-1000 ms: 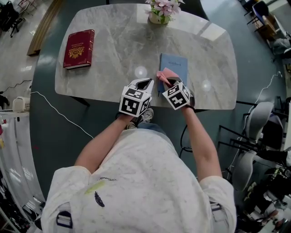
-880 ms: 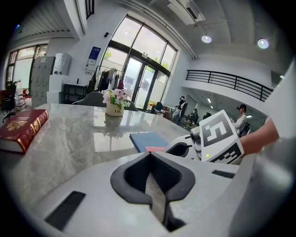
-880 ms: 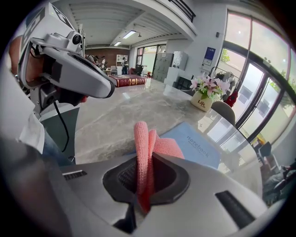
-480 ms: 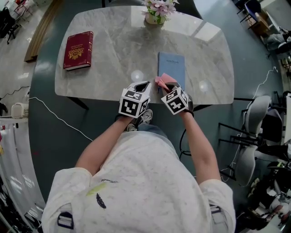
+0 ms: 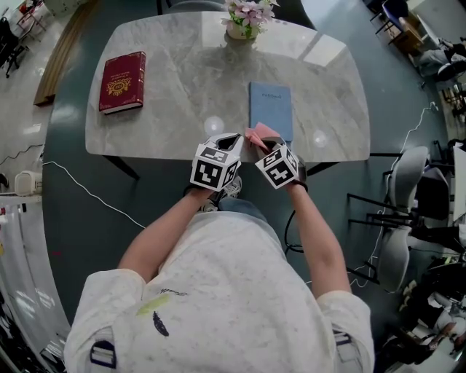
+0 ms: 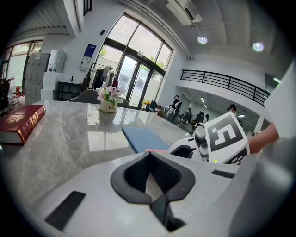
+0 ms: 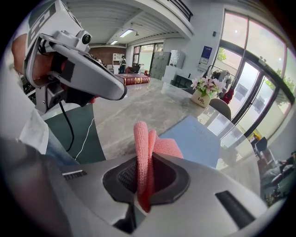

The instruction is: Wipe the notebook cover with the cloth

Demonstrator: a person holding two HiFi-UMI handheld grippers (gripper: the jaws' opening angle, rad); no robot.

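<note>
The blue notebook [image 5: 270,108] lies flat on the marble table [image 5: 182,80], close to its near edge. My right gripper [image 5: 266,144] is shut on a folded pink cloth [image 5: 260,135], which sits over the notebook's near left corner. In the right gripper view the cloth [image 7: 144,152] stands up between the jaws, with the notebook [image 7: 194,138] just beyond it. My left gripper [image 5: 231,138] hovers at the table edge, left of the notebook, shut and holding nothing. The left gripper view shows the notebook [image 6: 143,138] ahead and slightly to the right.
A red hardcover book [image 5: 121,80] lies at the table's far left. A vase of flowers [image 5: 244,18] stands at the far edge. Chairs [image 5: 408,193] crowd the floor to the right, and a white cable [image 5: 87,186] runs across the floor on the left.
My right gripper has drawn the cloth back along the notebook toward its near edge. The left gripper has stayed beside it.
</note>
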